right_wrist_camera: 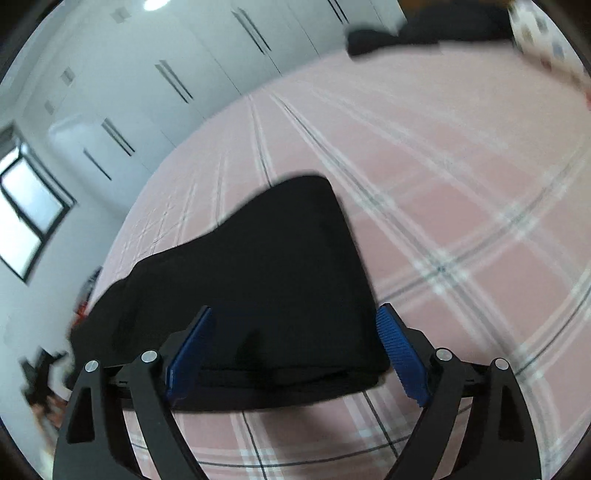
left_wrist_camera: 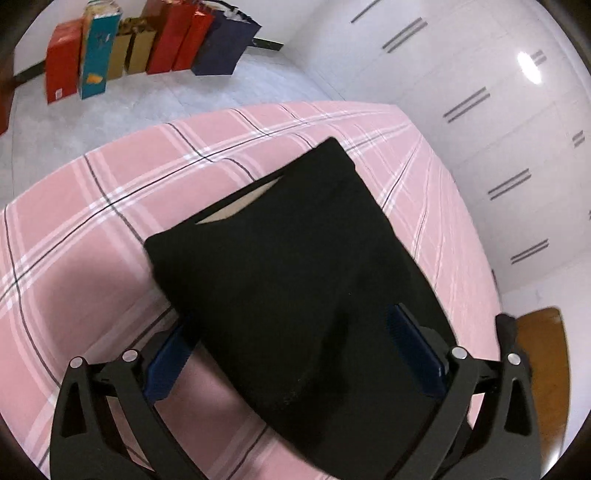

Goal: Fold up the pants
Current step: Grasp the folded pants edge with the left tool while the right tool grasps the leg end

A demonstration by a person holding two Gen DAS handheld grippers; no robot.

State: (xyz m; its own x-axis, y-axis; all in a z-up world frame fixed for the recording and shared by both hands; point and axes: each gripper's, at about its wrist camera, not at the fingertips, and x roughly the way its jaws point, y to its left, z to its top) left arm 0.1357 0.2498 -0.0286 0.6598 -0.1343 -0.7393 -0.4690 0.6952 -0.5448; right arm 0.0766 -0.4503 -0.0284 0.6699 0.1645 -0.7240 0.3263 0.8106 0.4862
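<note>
Black pants lie folded into a thick rectangle on a pink plaid bed sheet; the waistband opening shows a pale lining at the far left edge. My left gripper is open, its blue pads spread on both sides of the near end of the pants. In the right wrist view the same pants lie in front of my right gripper, which is open with its blue pads straddling the near folded edge. Neither gripper holds cloth.
Red, teal, gold and navy gift bags stand against the far wall on the grey floor. White wardrobe doors run along the bed. A wooden surface sits beside the bed. Another dark garment lies at the bed's far end.
</note>
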